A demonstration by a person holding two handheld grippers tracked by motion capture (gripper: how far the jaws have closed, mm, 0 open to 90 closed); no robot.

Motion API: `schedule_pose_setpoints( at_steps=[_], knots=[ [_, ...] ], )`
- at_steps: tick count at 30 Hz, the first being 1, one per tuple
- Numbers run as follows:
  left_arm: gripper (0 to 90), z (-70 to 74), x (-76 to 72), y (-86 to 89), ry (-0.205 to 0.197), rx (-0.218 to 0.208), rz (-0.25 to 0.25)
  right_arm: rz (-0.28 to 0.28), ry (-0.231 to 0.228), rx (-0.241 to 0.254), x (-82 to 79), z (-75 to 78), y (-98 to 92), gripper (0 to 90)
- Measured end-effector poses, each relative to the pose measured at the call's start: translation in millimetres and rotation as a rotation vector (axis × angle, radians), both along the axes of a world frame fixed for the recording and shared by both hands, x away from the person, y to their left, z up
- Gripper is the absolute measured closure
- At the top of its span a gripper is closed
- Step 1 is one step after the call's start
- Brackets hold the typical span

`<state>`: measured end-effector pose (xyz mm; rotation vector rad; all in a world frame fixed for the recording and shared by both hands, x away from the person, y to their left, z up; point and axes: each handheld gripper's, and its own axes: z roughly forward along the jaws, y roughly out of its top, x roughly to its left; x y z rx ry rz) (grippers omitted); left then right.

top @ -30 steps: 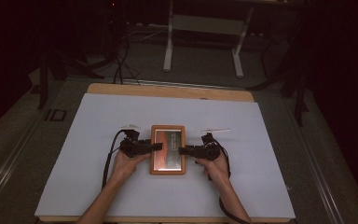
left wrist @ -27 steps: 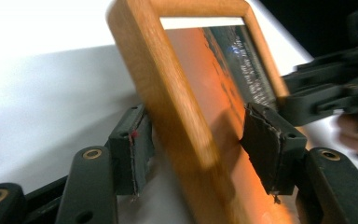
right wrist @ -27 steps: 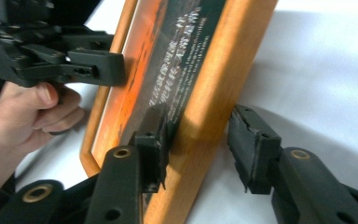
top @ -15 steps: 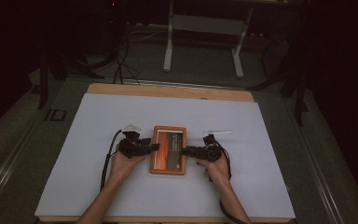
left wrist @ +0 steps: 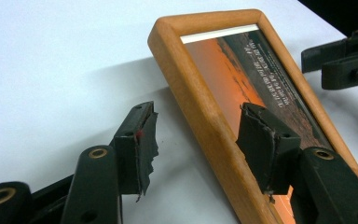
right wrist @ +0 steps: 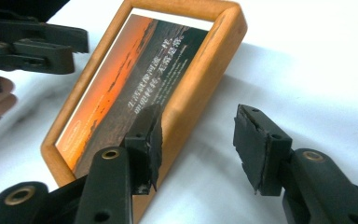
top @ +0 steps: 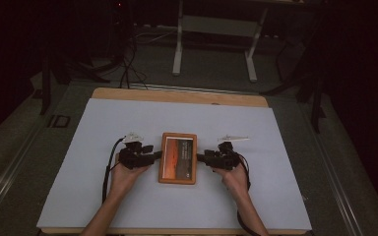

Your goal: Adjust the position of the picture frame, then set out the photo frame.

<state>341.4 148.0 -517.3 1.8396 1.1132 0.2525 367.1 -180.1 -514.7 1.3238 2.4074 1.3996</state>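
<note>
Both forearms are bare, no sleeves. Each black hand-held gripper, left [top: 153,156] and right [top: 203,157], has brass-ringed screw holes, ragged dark pads [left wrist: 145,140] and a trailing black cable [top: 107,172].

Dim lab: white-covered table [top: 128,123], metal stand [top: 214,29], cables [top: 128,69].

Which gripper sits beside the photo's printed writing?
The right gripper, jaws just opening wider astride the frame edge; the left gripper straddles the plain orange side.
</note>
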Motion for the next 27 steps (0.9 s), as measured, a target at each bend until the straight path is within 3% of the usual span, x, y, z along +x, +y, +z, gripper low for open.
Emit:
schedule_pose_setpoints(
  at_steps=[6,14,19,24,27],
  knots=[
    [48.4,5.3,-6.3,5.4,-0.008,0.000,0.015,-0.008,-0.051,-0.036,-3.6,4.4,-0.4,48.1],
    [48.8,11.7,-13.1,9.9,-0.081,0.037,0.066,0.017,-0.108,-0.112,-8.2,7.1,8.6,48.0],
    [48.9,12.8,-13.6,11.4,-0.089,0.029,0.079,0.023,-0.147,-0.144,-11.6,10.1,15.0,48.5],
    [48.9,12.6,-13.8,11.0,-0.087,0.030,0.078,0.037,-0.153,-0.150,-12.2,13.0,17.2,56.1],
    [49.4,11.3,-14.1,10.9,-0.082,0.034,0.080,0.057,-0.205,-0.204,-14.2,19.5,23.3,62.7]
  ],
)
